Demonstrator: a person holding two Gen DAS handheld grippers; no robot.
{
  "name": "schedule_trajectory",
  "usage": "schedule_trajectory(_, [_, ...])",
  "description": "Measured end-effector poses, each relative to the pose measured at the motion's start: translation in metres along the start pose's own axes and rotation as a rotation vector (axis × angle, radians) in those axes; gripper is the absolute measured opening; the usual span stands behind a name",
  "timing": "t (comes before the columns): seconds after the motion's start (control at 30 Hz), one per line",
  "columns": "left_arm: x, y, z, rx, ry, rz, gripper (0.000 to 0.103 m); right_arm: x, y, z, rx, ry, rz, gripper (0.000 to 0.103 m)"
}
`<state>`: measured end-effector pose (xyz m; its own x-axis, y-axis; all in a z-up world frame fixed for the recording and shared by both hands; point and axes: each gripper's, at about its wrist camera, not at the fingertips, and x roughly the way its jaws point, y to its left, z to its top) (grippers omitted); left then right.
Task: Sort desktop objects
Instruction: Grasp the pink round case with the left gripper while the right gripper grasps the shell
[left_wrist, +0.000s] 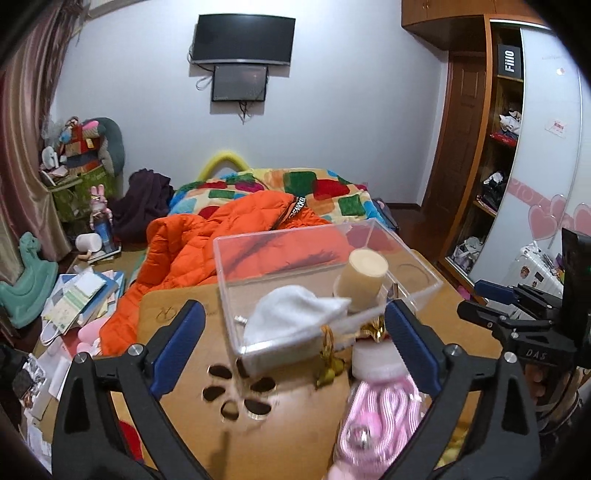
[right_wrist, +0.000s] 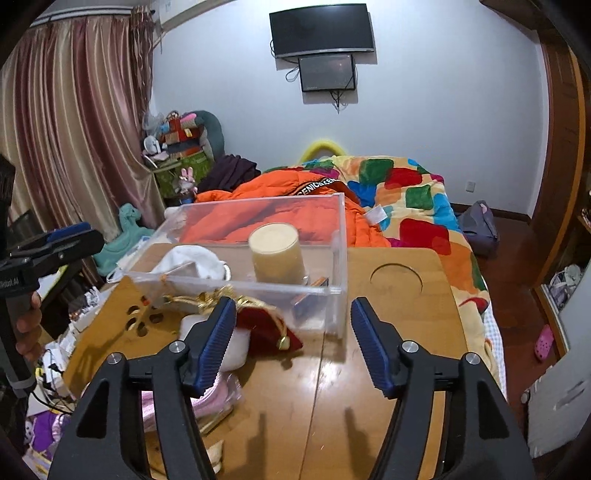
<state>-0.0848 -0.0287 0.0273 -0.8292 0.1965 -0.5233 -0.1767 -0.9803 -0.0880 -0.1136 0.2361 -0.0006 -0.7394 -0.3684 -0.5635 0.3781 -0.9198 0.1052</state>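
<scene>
A clear plastic box (left_wrist: 236, 280) (right_wrist: 341, 236) stands on the wooden lap table (left_wrist: 295, 424) (right_wrist: 388, 332). Inside it are a cream candle (left_wrist: 364, 278) (right_wrist: 277, 253) and a white cloth (left_wrist: 291, 319) (right_wrist: 195, 260) that hangs over the rim. In front of the box lie a red pouch with gold cord (right_wrist: 266, 326) (left_wrist: 328, 363), a white foam piece (left_wrist: 376, 356) (right_wrist: 236, 349) and a pink cable bundle (left_wrist: 380, 417) (right_wrist: 218, 400). My left gripper (left_wrist: 295, 347) is open and empty above the cloth and pouch. My right gripper (right_wrist: 293, 345) is open and empty just in front of the box.
A bed with an orange jacket (left_wrist: 192, 251) (right_wrist: 295, 221) and a colourful blanket (right_wrist: 417, 199) lies behind the table. The table has flower cut-outs (left_wrist: 236, 395) and a round recess (right_wrist: 396, 282). Papers and toys clutter the floor on the left (left_wrist: 81, 299).
</scene>
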Motion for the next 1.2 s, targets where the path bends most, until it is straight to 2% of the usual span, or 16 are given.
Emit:
schedule_trajectory(0.17, [-0.015,-0.003,-0.031,-0.008,-0.005,0.038,0.101,-0.015,0.007,-0.022,0.02,-0.017,0.002,0.062])
schedule_trajectory(0.3, [-0.017,-0.008,-0.061,-0.016,0.03,0.063,0.101,-0.022,0.013,-0.043,0.035,-0.012,0.014,0.062])
schedule_trajectory(0.57, [-0.033,-0.027,-0.106,-0.003,0.041,0.077,0.101,-0.027,0.024,-0.083,0.029,0.009,-0.008,0.062])
schedule_trajectory(0.7, [-0.042,-0.032,-0.125,-0.026,0.039,0.03,0.101,-0.024,0.03,-0.098,0.019,0.027,0.005,0.062])
schedule_trajectory(0.93, [-0.029,-0.037,-0.145,-0.074,0.071,-0.001,0.101,-0.019,0.046,-0.116,-0.031,0.048,0.028,0.061])
schedule_trajectory(1.1, [-0.024,-0.039,-0.144,-0.08,0.057,0.001,0.101,-0.014,0.048,-0.122,-0.029,0.063,0.071,0.061])
schedule_trajectory(1.2, [-0.018,-0.045,-0.143,-0.072,0.058,-0.019,0.101,-0.01,0.048,-0.124,-0.016,0.075,0.091,0.056])
